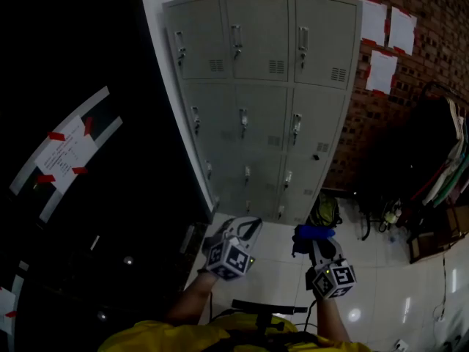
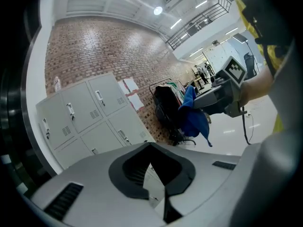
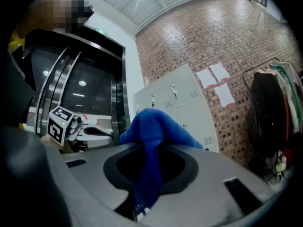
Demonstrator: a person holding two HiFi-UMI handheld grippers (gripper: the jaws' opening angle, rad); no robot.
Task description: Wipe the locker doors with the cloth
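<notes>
A grey bank of lockers (image 1: 264,101) stands ahead against a brick wall, all its doors closed; it also shows as lockers (image 2: 90,117) and lockers (image 3: 175,103) in the gripper views. My right gripper (image 1: 314,235) is shut on a blue cloth (image 1: 314,233), which drapes out between its jaws as the cloth (image 3: 149,150) and hangs as the cloth (image 2: 195,112) in the left gripper view. My left gripper (image 1: 245,226) is shut with nothing in it. Both grippers hang low, well short of the lockers.
A dark glass wall (image 1: 80,160) with taped paper sheets runs along the left. White papers (image 1: 387,39) are stuck on the brick wall. A clothes rack (image 1: 440,167) with hanging garments and a bag (image 1: 324,211) stand right of the lockers on the glossy floor.
</notes>
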